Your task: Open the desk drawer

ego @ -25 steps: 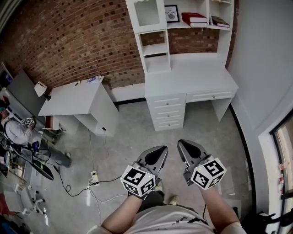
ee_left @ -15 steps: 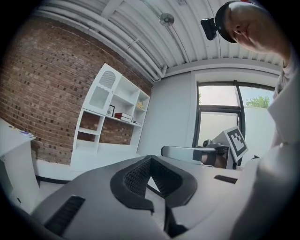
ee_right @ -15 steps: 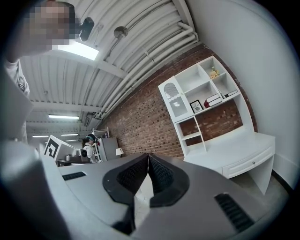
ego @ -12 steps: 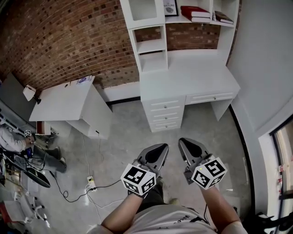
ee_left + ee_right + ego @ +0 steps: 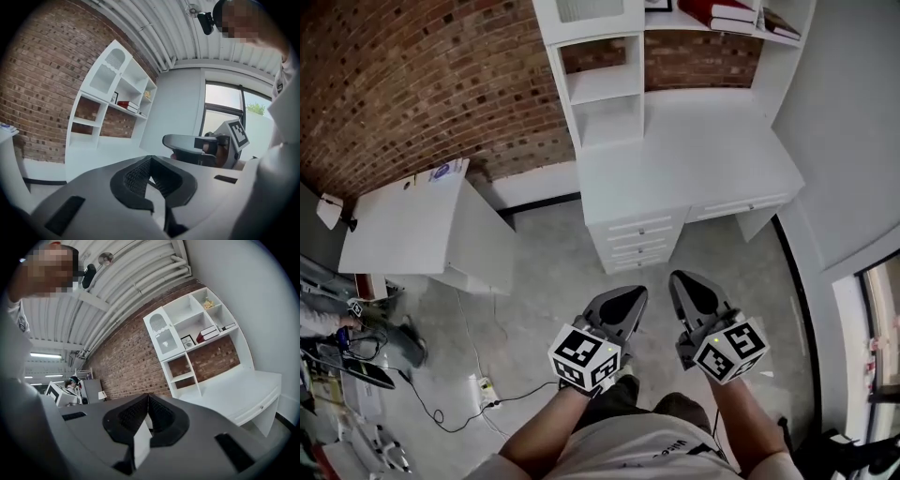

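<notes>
A brick wall [image 5: 412, 84] fills the upper left; the white desk [image 5: 694, 150] stands upper centre, its top desk drawer [image 5: 639, 228] shut at mid-frame. Below it, well apart, the left gripper [image 5: 628, 302] and right gripper [image 5: 689, 286] sit side by side, each with jaws pressed together and holding nothing

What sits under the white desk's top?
Under the desk top, a stack of drawers on the left and one shallow drawer over open legroom on the right. All are shut, so their contents cannot be seen.
</notes>
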Tool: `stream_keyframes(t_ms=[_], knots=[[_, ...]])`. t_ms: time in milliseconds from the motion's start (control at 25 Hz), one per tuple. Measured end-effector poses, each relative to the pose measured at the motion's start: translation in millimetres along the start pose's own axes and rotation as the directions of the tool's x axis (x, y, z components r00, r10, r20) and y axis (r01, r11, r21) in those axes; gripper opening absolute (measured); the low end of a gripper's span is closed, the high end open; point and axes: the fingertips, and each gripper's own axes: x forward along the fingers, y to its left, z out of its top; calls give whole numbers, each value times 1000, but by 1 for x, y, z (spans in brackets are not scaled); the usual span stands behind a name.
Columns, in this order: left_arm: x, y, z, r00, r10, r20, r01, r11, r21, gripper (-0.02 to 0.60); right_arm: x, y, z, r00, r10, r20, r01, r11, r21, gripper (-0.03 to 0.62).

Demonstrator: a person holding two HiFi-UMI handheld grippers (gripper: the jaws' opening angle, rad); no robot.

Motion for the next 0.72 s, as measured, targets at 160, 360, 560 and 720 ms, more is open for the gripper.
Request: stream_keyframes(t_ms=[160, 360, 560, 720], knots=[[31, 42, -6, 999, -30, -18, 29, 996, -79, 12, 35, -23, 1, 1000, -22, -2, 22, 1000, 9, 18], [71, 95, -34, 999, -50, -19, 42, 960, -278, 12, 76, -60, -10, 999, -28, -24, 29, 999, 15, 18], [118, 148, -68, 999, -40, -21, 29, 917, -397, 12, 122, -105, -19, 1000, 2, -30, -2, 1000, 5, 18], [157, 177, -91, 999, -34, 22, 40, 871, -489, 12, 160, -138, -21, 998, 44, -37, -45, 999, -5, 18]])
